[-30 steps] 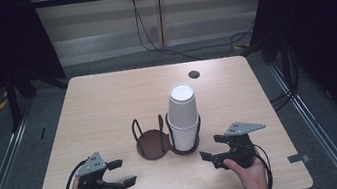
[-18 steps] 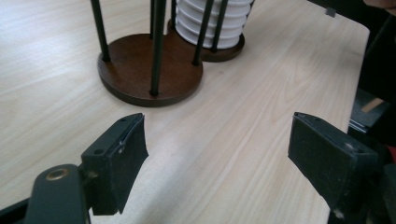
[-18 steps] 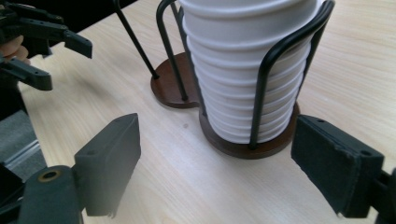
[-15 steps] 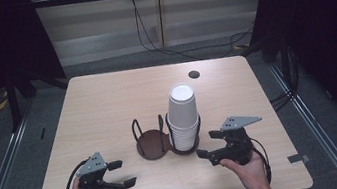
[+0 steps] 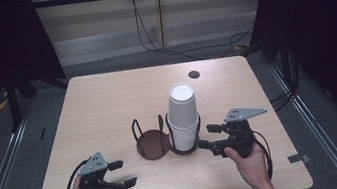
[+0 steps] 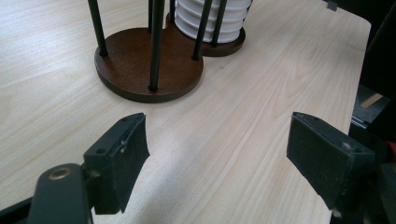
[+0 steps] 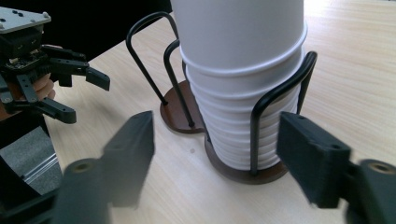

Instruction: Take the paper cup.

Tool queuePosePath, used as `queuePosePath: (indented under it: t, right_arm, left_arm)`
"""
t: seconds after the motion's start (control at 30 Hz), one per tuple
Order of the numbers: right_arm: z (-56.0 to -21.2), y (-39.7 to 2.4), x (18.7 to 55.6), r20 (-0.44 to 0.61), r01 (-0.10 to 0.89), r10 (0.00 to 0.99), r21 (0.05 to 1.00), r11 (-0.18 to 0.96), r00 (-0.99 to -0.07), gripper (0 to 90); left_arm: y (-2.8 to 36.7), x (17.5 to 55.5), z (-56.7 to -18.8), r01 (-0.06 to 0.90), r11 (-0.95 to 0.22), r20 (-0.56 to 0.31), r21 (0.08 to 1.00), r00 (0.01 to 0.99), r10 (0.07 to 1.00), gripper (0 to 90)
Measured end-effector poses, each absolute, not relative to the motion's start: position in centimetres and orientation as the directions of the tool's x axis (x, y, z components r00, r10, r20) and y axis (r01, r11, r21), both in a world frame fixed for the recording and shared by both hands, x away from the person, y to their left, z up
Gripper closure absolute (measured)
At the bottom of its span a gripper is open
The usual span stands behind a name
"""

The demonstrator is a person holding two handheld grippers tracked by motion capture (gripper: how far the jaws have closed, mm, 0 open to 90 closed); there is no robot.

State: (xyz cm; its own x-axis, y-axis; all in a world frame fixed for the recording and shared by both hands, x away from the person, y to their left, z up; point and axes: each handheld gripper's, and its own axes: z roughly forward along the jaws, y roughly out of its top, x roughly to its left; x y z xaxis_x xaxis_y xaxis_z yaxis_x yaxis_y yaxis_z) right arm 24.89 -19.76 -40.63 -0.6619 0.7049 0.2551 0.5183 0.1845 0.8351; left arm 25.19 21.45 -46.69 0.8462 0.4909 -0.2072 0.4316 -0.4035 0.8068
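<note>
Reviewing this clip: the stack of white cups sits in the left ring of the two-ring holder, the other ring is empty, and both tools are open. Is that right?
Not quite. The stack of white cups sits in the right ring of the two-ring holder, as the high view shows; the left ring is the empty one. The rest holds: the left tool and the right tool are both open, with nothing between their jaws.

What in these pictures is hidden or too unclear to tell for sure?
- How many cups are in the cup stack: its top is cut off by the edge in the right gripper view, and the rims are too small in the high view.
- What the small dark spot on the table is: too small in the high view.
- The right gripper: its jaws are blurred in its own view.
</note>
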Motion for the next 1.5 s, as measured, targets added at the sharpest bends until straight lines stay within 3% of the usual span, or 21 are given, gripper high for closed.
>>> queuePosePath:
  t: [0.23,0.67,1.1,1.17,1.5]
  right_arm:
    - [-40.3,-20.1,25.6,0.266,0.539,0.707,0.821,0.191,-0.655,30.3]
    - [-37.4,-19.6,26.7,0.247,0.498,0.663,0.840,0.217,-0.706,16.3]
    - [-35.1,-19.1,28.7,0.221,0.480,0.660,0.844,0.239,-0.718,16.1]
    - [-34.6,-19.0,29.0,0.211,0.470,0.656,0.848,0.246,-0.725,19.8]
    - [-33.3,-17.7,31.0,0.225,0.493,0.636,0.824,0.280,-0.738,15.8]
  left_arm:
    - [21.3,25.2,-46.8,0.434,-0.401,-0.212,0.806,0.846,0.490,20.5]
    - [21.3,25.4,-46.8,0.434,-0.405,-0.212,0.804,0.847,0.487,20.4]
    - [21.2,25.4,-46.9,0.432,-0.414,-0.212,0.801,0.852,0.479,20.3]
    - [21.2,25.4,-46.9,0.440,-0.411,-0.217,0.798,0.847,0.486,20.3]
    - [21.2,25.4,-46.9,0.437,-0.415,-0.214,0.798,0.849,0.483,20.2]
